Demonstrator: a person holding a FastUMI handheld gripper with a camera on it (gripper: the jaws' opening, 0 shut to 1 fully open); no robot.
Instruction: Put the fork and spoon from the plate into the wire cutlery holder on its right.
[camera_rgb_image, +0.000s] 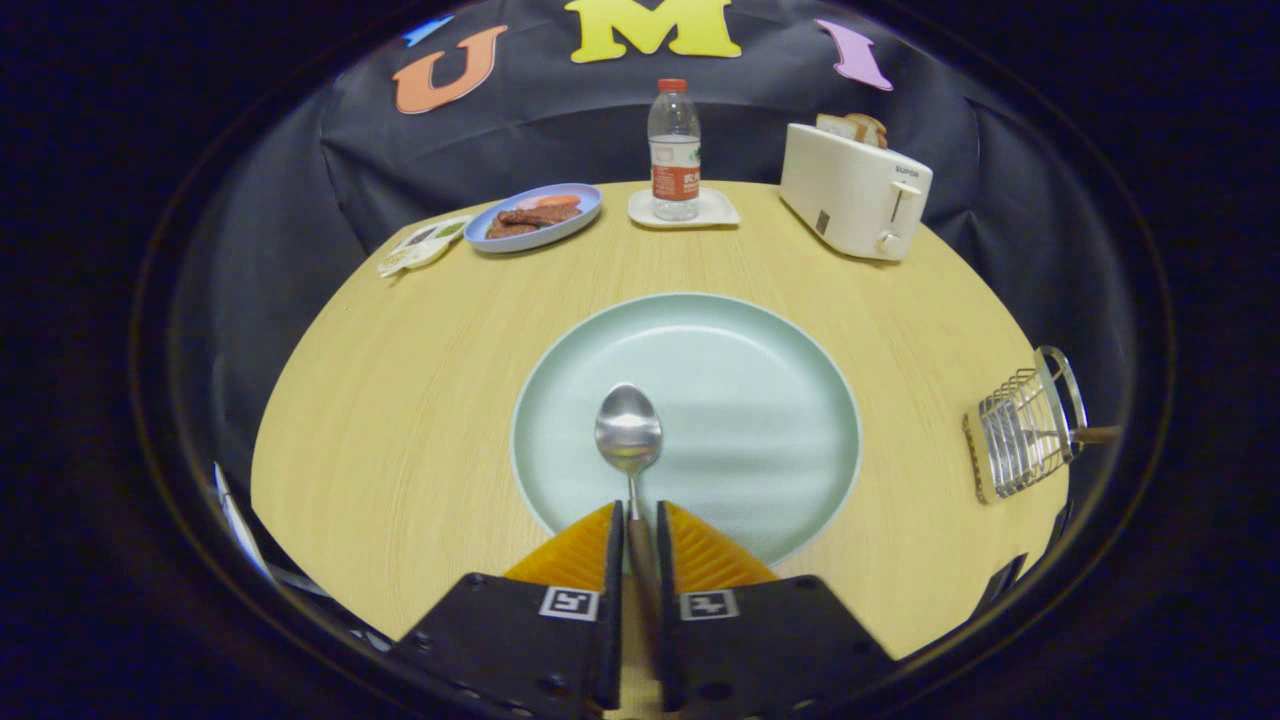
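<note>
At the far left of the bench (420, 380) I see a small sauce packet (423, 244), and just right of it a blue plate (590, 205) carrying pieces of meat (530, 217). Moving right along the far edge, a water bottle (675, 150) with a red cap stands upright on a small white tray (720, 212). Nearer to me, in the middle of the bench, sits the large pale green plate (750, 400). The spoon (629, 440) lies over its near left part, bowl pointing away from me and handle running back toward me. My hand-held gripper (640, 520) is narrowed around that handle, with both orange fingers (575, 550) pressing on it from either side just over the plate's near rim. Farther right, at the far edge, a white toaster (853, 195) holds slices of bread (852, 127) in its slots. At the right edge of the bench, well apart from the green plate, is the wire cutlery holder (1022, 425), with a brown handle (1098, 434) sticking out of it; I cannot tell what utensil that handle belongs to.
</note>
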